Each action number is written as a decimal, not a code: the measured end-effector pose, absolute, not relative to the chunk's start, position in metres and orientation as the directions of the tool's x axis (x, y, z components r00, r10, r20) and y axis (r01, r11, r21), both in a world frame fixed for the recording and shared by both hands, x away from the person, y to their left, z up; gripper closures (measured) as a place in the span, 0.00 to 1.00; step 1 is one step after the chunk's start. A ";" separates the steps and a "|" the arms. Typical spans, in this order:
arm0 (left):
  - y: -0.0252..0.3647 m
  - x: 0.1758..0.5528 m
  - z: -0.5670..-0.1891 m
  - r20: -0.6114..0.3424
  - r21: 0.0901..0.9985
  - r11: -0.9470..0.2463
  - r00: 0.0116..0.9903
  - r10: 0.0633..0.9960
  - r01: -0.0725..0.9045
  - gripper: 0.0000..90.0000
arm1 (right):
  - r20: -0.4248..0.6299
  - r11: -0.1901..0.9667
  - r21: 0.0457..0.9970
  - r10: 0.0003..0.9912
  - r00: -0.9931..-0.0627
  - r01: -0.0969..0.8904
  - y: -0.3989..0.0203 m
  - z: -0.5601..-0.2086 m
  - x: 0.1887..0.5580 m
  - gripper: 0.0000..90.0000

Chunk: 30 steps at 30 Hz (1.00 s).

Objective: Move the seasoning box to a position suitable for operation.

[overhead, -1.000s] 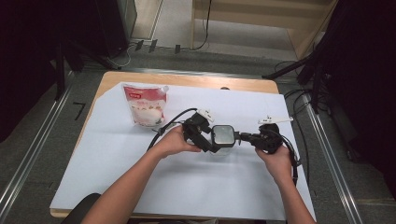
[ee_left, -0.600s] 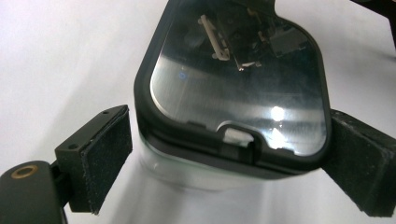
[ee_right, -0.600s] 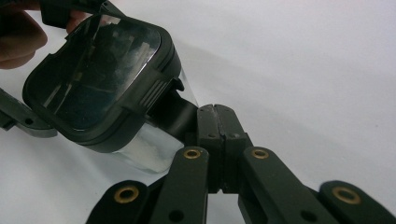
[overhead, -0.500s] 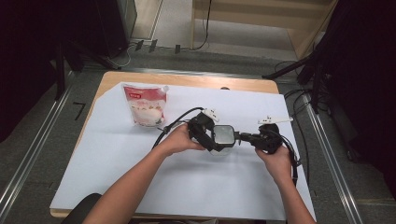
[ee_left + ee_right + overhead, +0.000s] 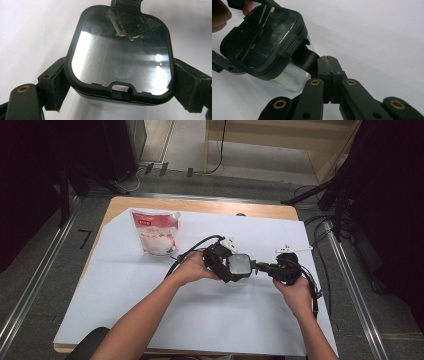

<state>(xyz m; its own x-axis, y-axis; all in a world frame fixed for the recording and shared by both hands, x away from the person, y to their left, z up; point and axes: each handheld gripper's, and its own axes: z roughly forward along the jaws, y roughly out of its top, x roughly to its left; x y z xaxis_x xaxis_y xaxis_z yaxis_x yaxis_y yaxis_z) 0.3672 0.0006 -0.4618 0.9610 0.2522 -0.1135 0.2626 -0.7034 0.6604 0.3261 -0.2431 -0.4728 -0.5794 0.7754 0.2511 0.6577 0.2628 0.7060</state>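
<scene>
While the clear container (image 5: pixel 239 270) with its black-framed lid (image 5: pixel 120 51) sits low over the middle of the white surface (image 5: pixel 150 320), both tools are at work on it: the left tool (image 5: pixel 120 82) is clamped across the container's body, a padded jaw pressed to each side just under the lid's rim, and the right tool (image 5: pixel 327 65) has its jaws squeezed together on the black latch tab (image 5: pixel 305 56) at one edge of the lid. Judging by this, the job looks to be opening or closing that latch, and it seems to be midway: the container is secured and the tab is gripped, but the lid still sits flat on the body, so freeing or seating it remains to be done. Farther back on the surface lies a white pouch (image 5: pixel 156 232) with a red label, well apart and untouched. Whether the container rests on the surface or is held just above it is hard to tell. Reflections on the glossy lid hide the contents, though something pale shows through the clear wall in the right gripper view. The pouch's print is too small to read.
</scene>
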 end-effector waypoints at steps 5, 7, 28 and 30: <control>0.001 0.365 -0.459 -0.080 0.662 -0.712 0.966 0.244 0.235 0.18 | 0.248 0.266 0.706 0.775 -0.581 0.656 -0.242 -0.473 0.326 1.00; 0.000 0.364 -0.458 -0.072 0.659 -0.716 0.967 0.244 0.230 0.18 | 0.250 0.265 0.706 0.775 -0.581 0.657 -0.241 -0.473 0.327 1.00; -0.003 0.363 -0.450 -0.060 0.648 -0.728 0.969 0.241 0.222 0.20 | 0.248 0.263 0.717 0.770 -0.588 0.646 -0.240 -0.469 0.329 1.00; -0.002 0.364 -0.448 -0.069 0.655 -0.723 0.970 0.234 0.220 0.20 | 0.251 0.262 0.717 0.768 -0.590 0.646 -0.240 -0.469 0.329 1.00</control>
